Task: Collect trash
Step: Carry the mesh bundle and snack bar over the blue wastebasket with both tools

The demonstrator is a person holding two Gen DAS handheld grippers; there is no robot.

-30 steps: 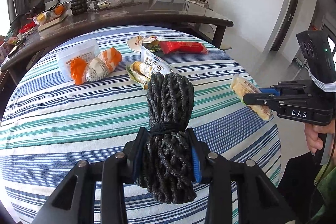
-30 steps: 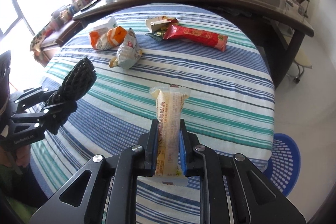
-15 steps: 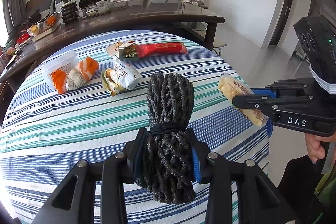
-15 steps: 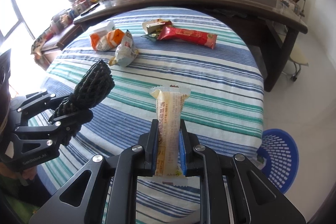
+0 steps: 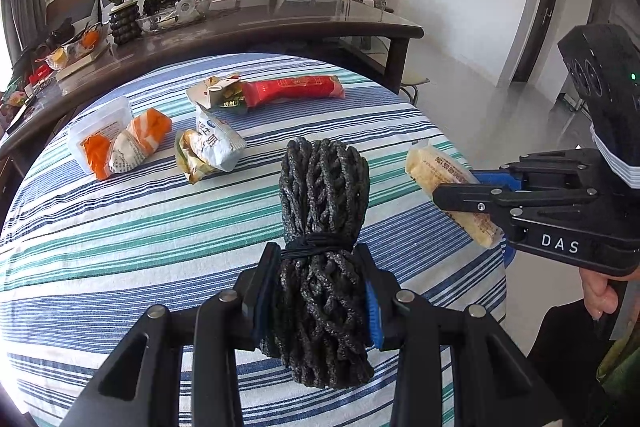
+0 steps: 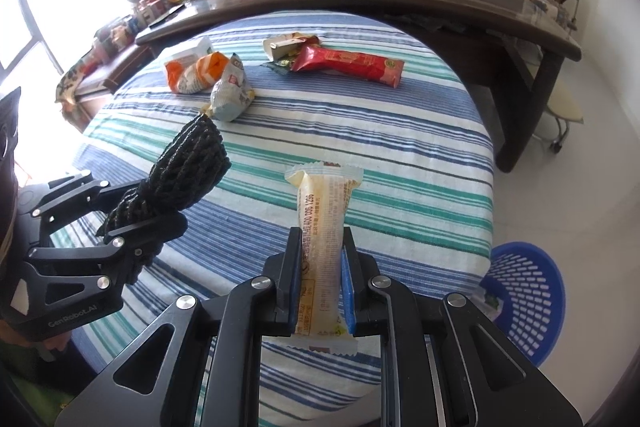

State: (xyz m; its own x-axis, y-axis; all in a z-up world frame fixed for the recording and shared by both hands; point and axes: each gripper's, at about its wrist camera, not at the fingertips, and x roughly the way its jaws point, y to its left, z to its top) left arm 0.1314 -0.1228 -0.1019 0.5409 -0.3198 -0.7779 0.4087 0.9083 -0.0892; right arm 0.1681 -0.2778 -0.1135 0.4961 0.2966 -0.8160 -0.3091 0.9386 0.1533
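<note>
My left gripper [image 5: 318, 291] is shut on a black bundle of braided rope [image 5: 322, 219], held above the striped table. The same rope bundle [image 6: 188, 163] shows at the left of the right wrist view. My right gripper [image 6: 320, 283] is shut on a long pale yellow snack wrapper [image 6: 324, 227]; this wrapper [image 5: 444, 187] also shows at the right of the left wrist view. On the table lie a red wrapper [image 5: 294, 89], a white crumpled bag [image 5: 212, 147] and an orange-and-white bag [image 5: 134, 141]. A blue basket [image 6: 528, 295] stands on the floor right of the table.
The round table carries a blue, green and white striped cloth [image 5: 120, 235]. A clear plastic box [image 5: 100, 123] sits by the orange bag. Behind stands a long dark table [image 5: 260, 23] with a plant, clutter and a sofa beyond. A stool [image 6: 564, 111] stands at the right.
The left gripper with the rope has shifted to the right, nearer the right gripper. The right gripper has barely moved. Both grips are unchanged.
</note>
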